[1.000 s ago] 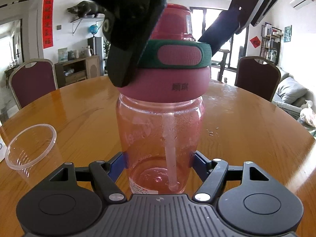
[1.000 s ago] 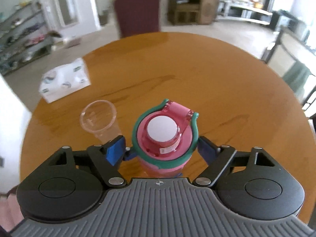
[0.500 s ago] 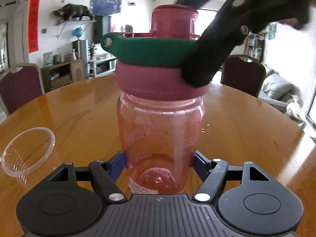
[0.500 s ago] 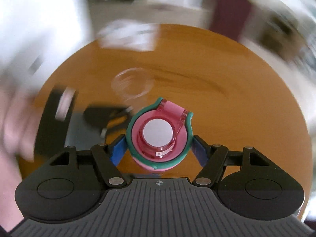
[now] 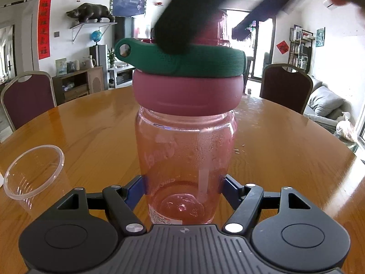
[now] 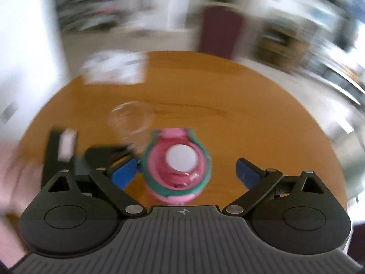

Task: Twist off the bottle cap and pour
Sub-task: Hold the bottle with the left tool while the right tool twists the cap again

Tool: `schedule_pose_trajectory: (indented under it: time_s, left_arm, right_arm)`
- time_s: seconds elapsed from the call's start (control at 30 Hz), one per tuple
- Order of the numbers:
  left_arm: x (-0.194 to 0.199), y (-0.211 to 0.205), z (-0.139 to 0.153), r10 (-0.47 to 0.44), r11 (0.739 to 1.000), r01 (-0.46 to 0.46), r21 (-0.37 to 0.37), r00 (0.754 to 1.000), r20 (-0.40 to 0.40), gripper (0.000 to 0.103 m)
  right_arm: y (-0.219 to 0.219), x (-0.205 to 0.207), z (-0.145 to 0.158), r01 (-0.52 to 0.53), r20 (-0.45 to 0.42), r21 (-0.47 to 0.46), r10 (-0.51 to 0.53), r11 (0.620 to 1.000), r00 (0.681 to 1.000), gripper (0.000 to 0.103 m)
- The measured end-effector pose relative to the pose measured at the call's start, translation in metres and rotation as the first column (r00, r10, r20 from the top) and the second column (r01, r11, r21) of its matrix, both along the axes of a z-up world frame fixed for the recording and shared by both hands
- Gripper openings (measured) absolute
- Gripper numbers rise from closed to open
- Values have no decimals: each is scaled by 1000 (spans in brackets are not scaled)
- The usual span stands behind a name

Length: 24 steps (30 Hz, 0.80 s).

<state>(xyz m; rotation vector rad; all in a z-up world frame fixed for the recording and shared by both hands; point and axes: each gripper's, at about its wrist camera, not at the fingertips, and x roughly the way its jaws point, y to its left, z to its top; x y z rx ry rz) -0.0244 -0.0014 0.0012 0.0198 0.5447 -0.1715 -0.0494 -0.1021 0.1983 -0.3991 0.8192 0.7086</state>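
Observation:
A clear pink bottle with a little pink liquid and a straw stands upright on the round wooden table. Its pink cap carries a green carry strap. My left gripper is shut on the bottle's lower body. My right gripper is above the cap, looking down; its jaws stand wide open, the left pad close to the cap, the right pad well apart. Its black fingers blur across the top of the left wrist view.
An empty clear plastic cup stands left of the bottle and shows in the right wrist view. A white tissue pack lies at the table's far edge. Dark red chairs surround the table.
My right gripper was shut on the cap and turned with it; now its jaws have opened and let the cap go. The cap and strap have rotated. The bottle stays held.

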Motion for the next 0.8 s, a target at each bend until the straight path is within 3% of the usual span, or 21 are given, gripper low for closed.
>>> schedule_pose_trajectory:
  time_s: [0.07,0.17,0.23,0.37,0.5,0.7,0.8]
  left_arm:
    - [0,-1,0,3,1000,-3,2,1000,-1,71]
    - [0,-2,2,8,1000,-8,3,1000,-3,71]
    - [0,-2,2,15,1000,-15,3,1000,-3,71]
    - [-1,-4,3,22,1000,-22,7,1000,-3,71]
    - [1,-5,4,25,1000,-25,1,1000,-5,71]
    - [-1,4,3,-7,1000,7,-10,1000,8,71]
    - [-1,8,2,-23,1000,23,-12,1000,15,71]
  right_arm:
    - [-1,-1,-1,108,-84,79,-101,991,991,97]
    - [11,-4,-6,159,-76,40,-156,986,985,92]
    - [19,-7,-12,177,-58,-13,-177,984,983,78]
    - [30,-14,-25,195,-31,-76,-198,978,980,75]
    - [31,-18,-27,213,5,-75,-213,974,977,70]
    - [9,1,-13,23,-43,-54,-25,998,999,69]
    - [-6,16,-13,-229,-40,-25,228,973,973,68]
